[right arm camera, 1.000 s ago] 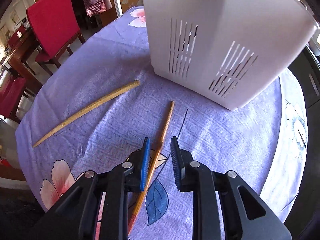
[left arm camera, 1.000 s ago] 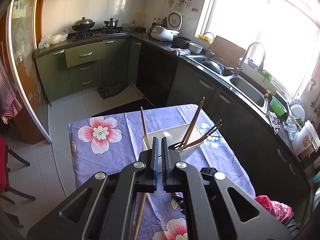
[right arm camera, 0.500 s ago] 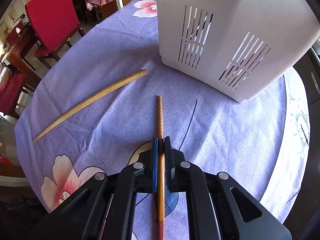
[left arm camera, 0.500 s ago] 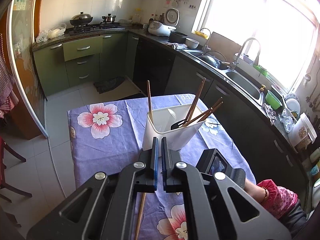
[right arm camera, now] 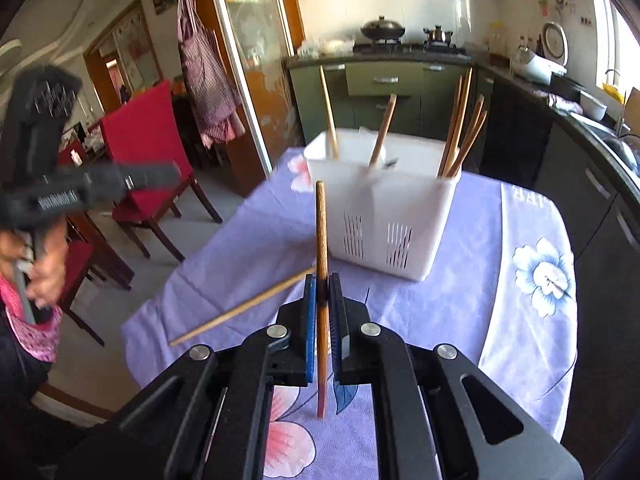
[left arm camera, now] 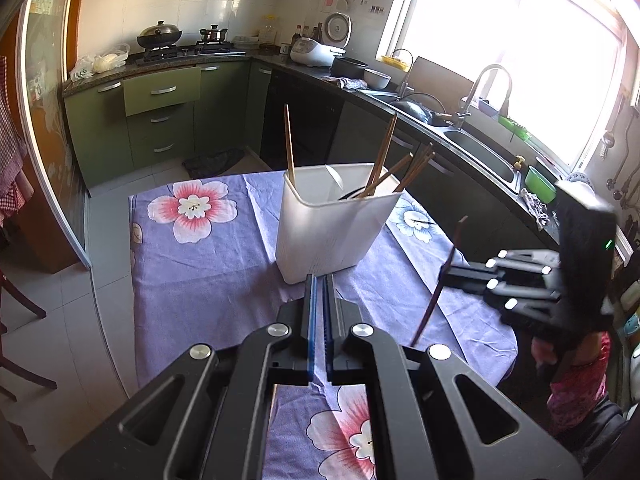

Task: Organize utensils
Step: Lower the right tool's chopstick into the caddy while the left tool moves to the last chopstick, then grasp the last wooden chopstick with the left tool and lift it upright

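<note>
Kitchen table [right arm camera: 520,340]: right tongs [right arm camera: 322,286] clamp chopstick [right arm camera: 321,240]

Two matte black tools are seen, each built of angular arms with triangular cut-outs and round silver screws at the pivots. The fingers of the left tool [left arm camera: 319,320] and the right tool [right arm camera: 322,320] are lined with blue pads. A tall black block with a small green light is carried on the right tool. A pink patterned sleeve [left arm camera: 576,384] is worn.
</note>
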Demonstrator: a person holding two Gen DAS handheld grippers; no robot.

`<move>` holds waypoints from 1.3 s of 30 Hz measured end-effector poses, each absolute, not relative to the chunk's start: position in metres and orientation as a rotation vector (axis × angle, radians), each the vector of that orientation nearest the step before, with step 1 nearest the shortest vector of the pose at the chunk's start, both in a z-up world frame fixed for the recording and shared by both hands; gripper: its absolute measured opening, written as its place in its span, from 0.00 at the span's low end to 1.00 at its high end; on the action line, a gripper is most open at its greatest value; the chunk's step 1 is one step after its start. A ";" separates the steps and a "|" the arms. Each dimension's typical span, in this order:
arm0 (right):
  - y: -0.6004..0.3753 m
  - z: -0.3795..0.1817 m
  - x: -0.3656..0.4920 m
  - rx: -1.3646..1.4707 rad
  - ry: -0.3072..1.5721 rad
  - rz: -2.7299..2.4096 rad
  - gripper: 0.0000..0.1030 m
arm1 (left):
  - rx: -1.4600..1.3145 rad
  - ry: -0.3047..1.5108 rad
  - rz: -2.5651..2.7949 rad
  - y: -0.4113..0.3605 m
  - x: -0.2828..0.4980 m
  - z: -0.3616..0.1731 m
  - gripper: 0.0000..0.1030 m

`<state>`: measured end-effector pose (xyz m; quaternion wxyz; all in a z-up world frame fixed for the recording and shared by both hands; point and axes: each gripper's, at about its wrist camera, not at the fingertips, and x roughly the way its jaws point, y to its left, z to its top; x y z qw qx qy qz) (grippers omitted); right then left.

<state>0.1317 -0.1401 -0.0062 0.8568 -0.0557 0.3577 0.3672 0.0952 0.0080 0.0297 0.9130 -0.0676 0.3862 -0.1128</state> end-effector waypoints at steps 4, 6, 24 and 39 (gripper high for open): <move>-0.155 0.053 0.131 -0.062 0.607 0.772 0.07 | -0.158 0.821 -0.226 0.006 0.082 0.004 0.07; -0.167 0.084 0.136 -0.041 0.550 0.774 0.07 | -0.164 0.836 -0.220 0.007 0.079 -0.009 0.19; -0.175 0.232 0.190 0.004 0.407 0.734 0.07 | 0.032 0.981 -0.326 -0.006 0.104 -0.095 0.76; -0.169 0.217 0.227 -0.025 0.462 0.676 0.07 | 0.065 1.040 -0.299 -0.017 0.139 -0.126 0.52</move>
